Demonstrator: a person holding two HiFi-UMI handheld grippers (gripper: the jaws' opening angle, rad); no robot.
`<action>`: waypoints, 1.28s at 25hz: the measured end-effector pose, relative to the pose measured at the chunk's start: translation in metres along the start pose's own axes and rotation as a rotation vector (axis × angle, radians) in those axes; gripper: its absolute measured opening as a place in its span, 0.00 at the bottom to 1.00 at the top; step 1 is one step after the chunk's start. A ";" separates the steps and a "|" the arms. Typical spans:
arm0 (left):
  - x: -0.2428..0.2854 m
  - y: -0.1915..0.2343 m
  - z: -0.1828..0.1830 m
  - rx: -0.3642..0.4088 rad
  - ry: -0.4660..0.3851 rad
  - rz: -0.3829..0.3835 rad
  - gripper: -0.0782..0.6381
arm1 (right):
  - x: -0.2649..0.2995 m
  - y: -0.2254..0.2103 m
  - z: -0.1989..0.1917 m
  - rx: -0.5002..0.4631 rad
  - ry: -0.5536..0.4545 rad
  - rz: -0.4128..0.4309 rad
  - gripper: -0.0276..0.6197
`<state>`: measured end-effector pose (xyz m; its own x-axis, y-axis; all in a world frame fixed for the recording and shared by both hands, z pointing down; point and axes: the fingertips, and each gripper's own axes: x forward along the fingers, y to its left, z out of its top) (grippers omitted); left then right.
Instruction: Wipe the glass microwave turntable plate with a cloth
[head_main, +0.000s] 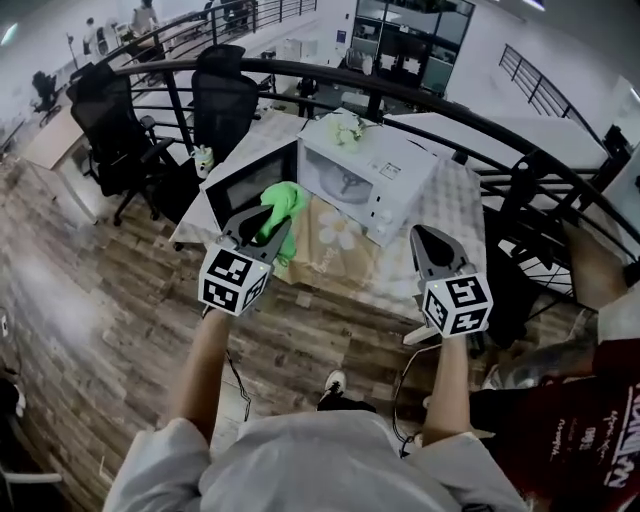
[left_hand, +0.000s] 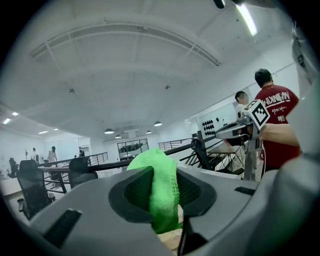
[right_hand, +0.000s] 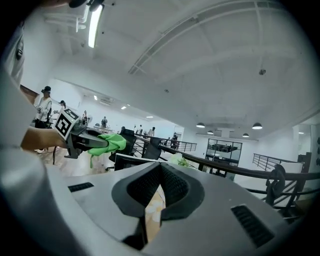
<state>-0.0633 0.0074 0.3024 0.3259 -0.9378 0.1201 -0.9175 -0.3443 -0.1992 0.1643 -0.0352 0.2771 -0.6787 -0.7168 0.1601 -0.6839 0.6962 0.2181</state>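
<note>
A white microwave (head_main: 385, 180) stands on a table with its door (head_main: 245, 180) swung open to the left. Inside its cavity a round glass turntable plate (head_main: 345, 183) shows faintly. My left gripper (head_main: 275, 228) hangs in front of the open door, shut on a bright green cloth (head_main: 283, 200). In the left gripper view the cloth (left_hand: 161, 175) is pinched between the jaws of the left gripper (left_hand: 162, 192). My right gripper (head_main: 420, 235) is held level to the right, before the table's edge, away from the microwave. In its own view the right gripper (right_hand: 159, 192) is shut and holds nothing.
The table wears a floral tablecloth (head_main: 335, 235). A small green object (head_main: 345, 125) sits on the microwave's top. A curved black railing (head_main: 470, 125) runs behind the table, and black office chairs (head_main: 115, 125) stand at the left. A person in a red shirt (head_main: 580, 420) stands close at my right.
</note>
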 end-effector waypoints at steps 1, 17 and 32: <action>0.016 0.002 0.002 -0.003 0.004 -0.001 0.26 | 0.012 -0.013 -0.001 0.001 -0.002 0.004 0.07; 0.196 0.079 -0.064 -0.120 0.045 -0.060 0.27 | 0.157 -0.099 -0.054 0.104 0.044 -0.045 0.05; 0.366 0.118 -0.217 -0.082 0.219 -0.292 0.28 | 0.232 -0.082 -0.136 0.230 0.121 -0.276 0.06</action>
<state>-0.1019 -0.3664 0.5337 0.5281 -0.7657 0.3671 -0.8111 -0.5828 -0.0488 0.0999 -0.2637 0.4276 -0.4336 -0.8683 0.2411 -0.8880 0.4572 0.0495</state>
